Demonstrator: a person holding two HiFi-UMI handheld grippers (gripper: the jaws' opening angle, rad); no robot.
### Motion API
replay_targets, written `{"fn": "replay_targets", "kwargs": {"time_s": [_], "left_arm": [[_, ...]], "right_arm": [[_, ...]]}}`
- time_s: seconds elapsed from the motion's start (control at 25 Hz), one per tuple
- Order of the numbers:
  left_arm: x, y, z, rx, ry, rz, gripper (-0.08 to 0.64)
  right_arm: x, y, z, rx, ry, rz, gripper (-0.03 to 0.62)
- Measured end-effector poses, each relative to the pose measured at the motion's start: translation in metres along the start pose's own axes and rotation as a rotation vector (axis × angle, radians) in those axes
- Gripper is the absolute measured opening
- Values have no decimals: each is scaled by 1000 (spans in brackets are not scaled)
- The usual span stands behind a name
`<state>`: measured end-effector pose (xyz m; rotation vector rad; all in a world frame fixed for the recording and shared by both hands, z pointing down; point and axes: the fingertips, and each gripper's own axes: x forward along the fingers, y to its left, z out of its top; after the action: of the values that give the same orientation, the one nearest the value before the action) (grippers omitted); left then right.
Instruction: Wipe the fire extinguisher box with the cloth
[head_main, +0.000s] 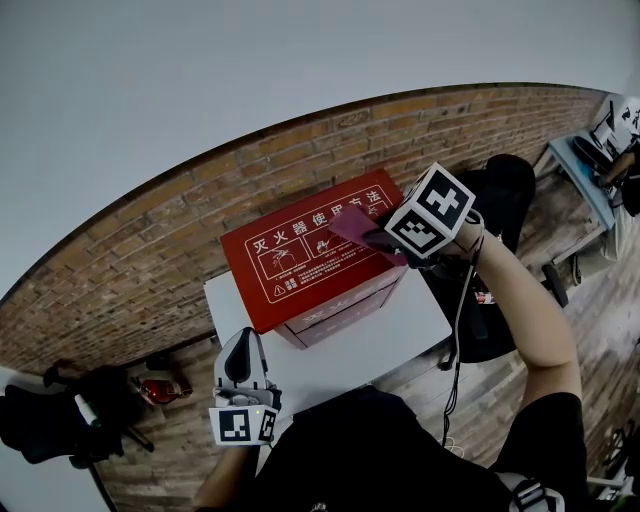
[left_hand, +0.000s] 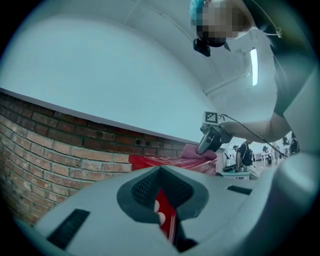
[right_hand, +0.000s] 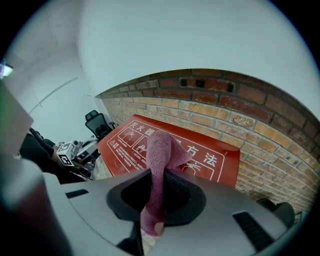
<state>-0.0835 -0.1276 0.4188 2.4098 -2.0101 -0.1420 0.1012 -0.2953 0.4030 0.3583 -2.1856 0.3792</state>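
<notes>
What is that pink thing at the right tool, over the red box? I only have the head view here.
Observer: A cloth. The right gripper view shows the right tool with its jaws shut on it, a folded end poking out ahead.
Operator: Is it touching yet?
Observer: Seen side-on in the left gripper view, the cloth appears to lie on top of the fire extinguisher box, right under that tool.

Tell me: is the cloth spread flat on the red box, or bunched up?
Bunched up. The cloth, pinched in the right gripper, stands in a narrow folded hump over the box.
</notes>
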Motion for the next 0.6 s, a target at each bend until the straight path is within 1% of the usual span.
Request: {"fn": "replay_targets", "kwargs": {"time_s": [0.16, 0.28, 0.6], "left_arm": [[0, 0, 2, 5, -16, 16, 49], [-1, 1, 4, 4, -29, 35, 49], [0, 3, 7, -13, -46, 114, 49]], "right_arm": [[-6, -10, -5, 0, 0, -17, 61], [-9, -13, -7, 6, -11, -8, 61], [-21, -35, -19, 10, -26, -39, 61]]}}
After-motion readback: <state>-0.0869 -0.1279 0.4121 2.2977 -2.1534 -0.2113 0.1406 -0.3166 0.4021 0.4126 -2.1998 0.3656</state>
